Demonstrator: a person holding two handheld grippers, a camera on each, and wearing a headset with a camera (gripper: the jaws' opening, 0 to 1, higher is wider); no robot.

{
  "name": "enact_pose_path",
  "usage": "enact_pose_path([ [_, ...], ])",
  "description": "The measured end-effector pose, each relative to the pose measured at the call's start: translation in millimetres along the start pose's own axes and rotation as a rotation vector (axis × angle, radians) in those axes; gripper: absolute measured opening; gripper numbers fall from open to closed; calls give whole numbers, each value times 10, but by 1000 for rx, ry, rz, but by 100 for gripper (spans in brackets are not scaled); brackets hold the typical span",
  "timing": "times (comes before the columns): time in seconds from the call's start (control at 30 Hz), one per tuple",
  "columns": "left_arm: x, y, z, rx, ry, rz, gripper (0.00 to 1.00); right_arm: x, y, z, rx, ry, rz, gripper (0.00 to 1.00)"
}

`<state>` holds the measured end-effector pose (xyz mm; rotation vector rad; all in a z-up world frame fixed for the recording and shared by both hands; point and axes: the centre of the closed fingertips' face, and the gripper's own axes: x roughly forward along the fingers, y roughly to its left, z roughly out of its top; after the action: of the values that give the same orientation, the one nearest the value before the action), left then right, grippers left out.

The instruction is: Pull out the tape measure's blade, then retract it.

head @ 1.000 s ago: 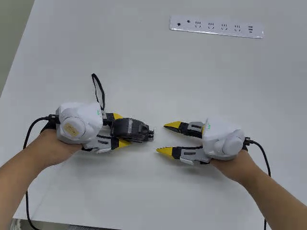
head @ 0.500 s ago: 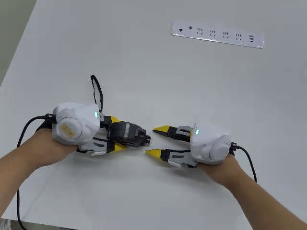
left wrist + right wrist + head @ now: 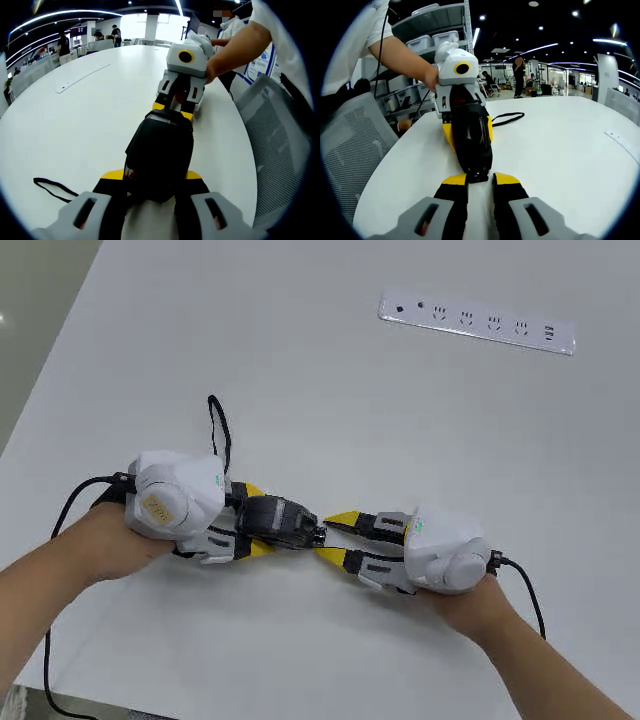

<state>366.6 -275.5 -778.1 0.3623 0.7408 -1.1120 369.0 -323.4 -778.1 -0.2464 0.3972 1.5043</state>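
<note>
A black tape measure (image 3: 280, 522) lies low over the white table (image 3: 300, 370), and my left gripper (image 3: 262, 521) is shut on its body. In the left gripper view the case (image 3: 161, 150) sits between my yellow-tipped jaws (image 3: 152, 175). My right gripper (image 3: 335, 537) faces it from the right, open, with its yellow tips on either side of the tape's front end. In the right gripper view the small hook tab at the case's mouth (image 3: 477, 175) sits right between my two jaw tips (image 3: 480, 179). No blade is drawn out. The tape's black wrist strap (image 3: 215, 430) trails behind on the table.
A white power strip (image 3: 476, 322) lies at the far right of the table. The table's left edge (image 3: 50, 380) runs close to my left arm. A grey mesh chair (image 3: 280, 140) stands beside the table. Cables trail from both grippers.
My right gripper has moved left until its tips reach the tape's front end, and its jaws have narrowed a little. The left gripper keeps its hold on the tape.
</note>
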Motion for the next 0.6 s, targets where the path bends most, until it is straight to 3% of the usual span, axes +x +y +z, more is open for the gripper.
enact_pose_path([
  [0.17, 8, -3, -7, 32, 6, -2, 33, 9, 48, -7, -22, 0, 22, 14],
  [0.6, 7, -14, -3, 27, 9, -3, 33, 0, 45, -13, -17, -14, 23, 13],
])
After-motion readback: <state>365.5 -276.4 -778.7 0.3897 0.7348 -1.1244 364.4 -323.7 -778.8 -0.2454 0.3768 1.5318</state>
